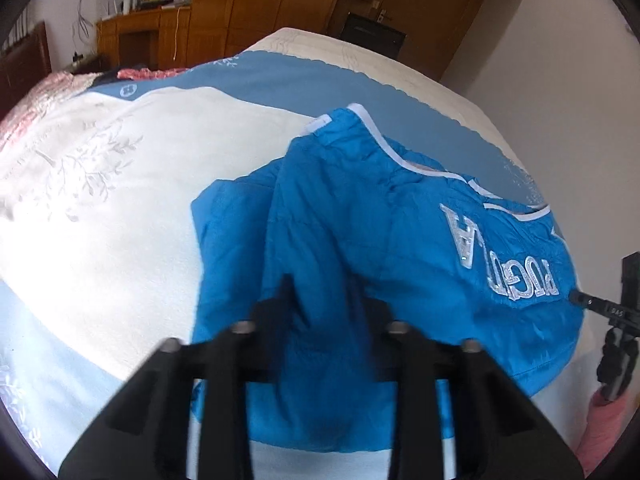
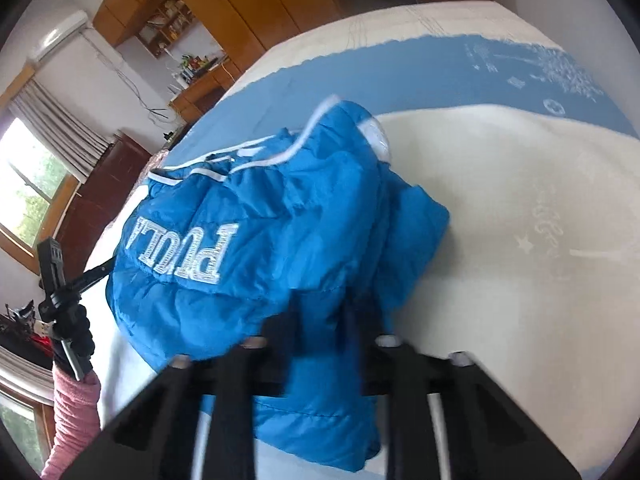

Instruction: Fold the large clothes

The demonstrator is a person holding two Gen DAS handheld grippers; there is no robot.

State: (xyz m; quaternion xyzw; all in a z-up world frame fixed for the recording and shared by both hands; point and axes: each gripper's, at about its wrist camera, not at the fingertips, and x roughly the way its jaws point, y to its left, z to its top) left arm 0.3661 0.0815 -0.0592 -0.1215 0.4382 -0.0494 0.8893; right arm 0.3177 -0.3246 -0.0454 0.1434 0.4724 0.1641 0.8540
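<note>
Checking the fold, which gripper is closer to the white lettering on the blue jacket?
Right, though not by much. The right gripper pinches the blue jacket just beside the white lettering. The left gripper grips fabric farther off, with the lettering away toward the jacket's other side.

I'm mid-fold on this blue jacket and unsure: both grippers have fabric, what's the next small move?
Probably carry the pinched edge forward over the lettering and lay it flat: the left gripper and right gripper each clamp the blue jacket, which lies bunched on the bed.
</note>
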